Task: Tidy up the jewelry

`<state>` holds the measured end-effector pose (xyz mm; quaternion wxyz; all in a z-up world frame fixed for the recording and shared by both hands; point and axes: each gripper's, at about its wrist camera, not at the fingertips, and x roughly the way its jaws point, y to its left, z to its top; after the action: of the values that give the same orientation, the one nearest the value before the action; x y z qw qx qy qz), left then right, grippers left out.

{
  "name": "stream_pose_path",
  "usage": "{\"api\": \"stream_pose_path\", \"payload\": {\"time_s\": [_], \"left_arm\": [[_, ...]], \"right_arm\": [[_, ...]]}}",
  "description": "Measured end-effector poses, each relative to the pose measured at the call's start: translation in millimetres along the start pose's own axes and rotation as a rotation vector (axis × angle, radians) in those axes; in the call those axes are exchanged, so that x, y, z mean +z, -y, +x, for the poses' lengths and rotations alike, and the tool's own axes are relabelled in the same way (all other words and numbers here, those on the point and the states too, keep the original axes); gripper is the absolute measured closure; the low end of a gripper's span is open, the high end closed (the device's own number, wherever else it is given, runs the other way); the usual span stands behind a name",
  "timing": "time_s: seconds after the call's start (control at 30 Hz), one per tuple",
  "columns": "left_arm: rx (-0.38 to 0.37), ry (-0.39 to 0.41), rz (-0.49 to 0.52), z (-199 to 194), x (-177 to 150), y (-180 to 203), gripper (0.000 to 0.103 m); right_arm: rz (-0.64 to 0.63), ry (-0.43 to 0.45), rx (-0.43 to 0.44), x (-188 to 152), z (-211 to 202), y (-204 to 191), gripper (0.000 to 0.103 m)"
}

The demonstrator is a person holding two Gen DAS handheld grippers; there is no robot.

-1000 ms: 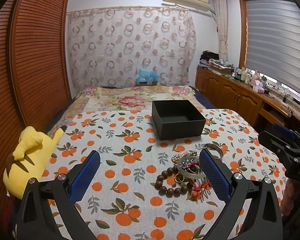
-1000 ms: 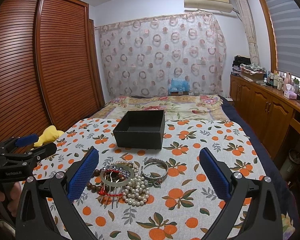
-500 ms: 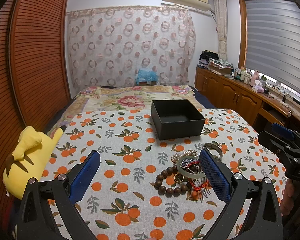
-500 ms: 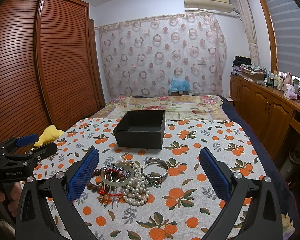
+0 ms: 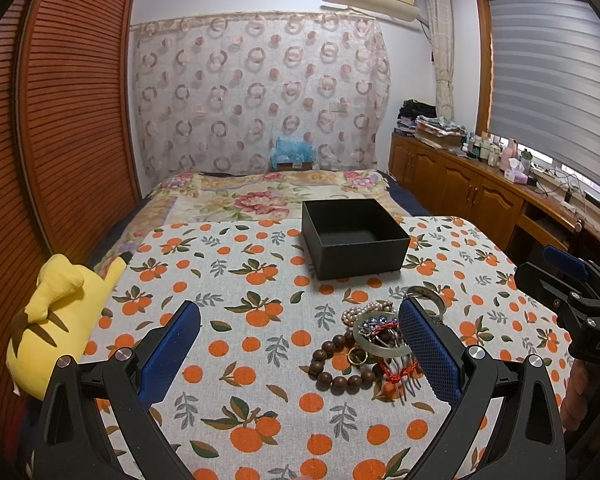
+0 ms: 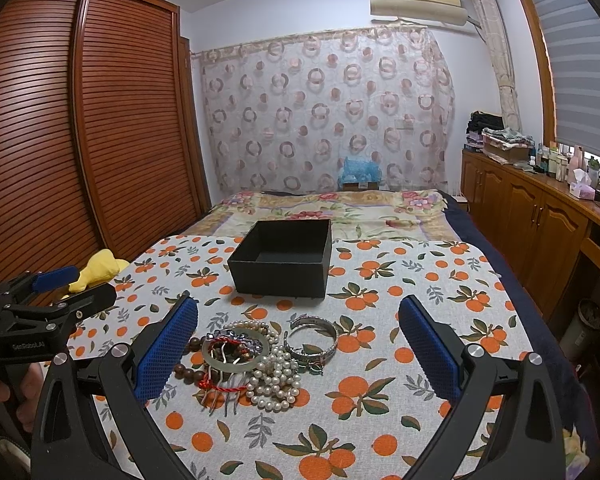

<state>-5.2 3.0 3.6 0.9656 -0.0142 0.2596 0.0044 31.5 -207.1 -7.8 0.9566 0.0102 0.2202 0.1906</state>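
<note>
Both grippers, left [image 5: 300,344] and right [image 6: 298,338], are being held with jaws spread above the jewelry [image 6: 256,356]; the box [image 6: 284,258] is sitting toward the cloth's [image 6: 420,280] far edge.

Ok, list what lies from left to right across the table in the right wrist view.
Left gripper → wooden beads → jade bangle → pearls → silver bangle. The black box sits farther back, above the pile.
</note>
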Motion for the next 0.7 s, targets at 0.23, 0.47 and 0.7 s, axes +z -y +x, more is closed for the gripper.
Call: {"api": "stream_pose_path", "payload": {"time_s": [0.23,0.47,0.7], "left_arm": [[-0.001,-0.003,0.000,-1,-1,0,0.007],[-0.002,-0.007,0.002,0,-1,1,0.007],[-0.005,-0.057,0.011,14,-8,4,0.007]], "right_arm": [[0.001,-0.001,0.001,0,1,1,0.002],[-0.001,-0.004,0.005,0,0,2,0.002],[-0.008,-0.036,0.016,-15,7,0,0.002]]}}
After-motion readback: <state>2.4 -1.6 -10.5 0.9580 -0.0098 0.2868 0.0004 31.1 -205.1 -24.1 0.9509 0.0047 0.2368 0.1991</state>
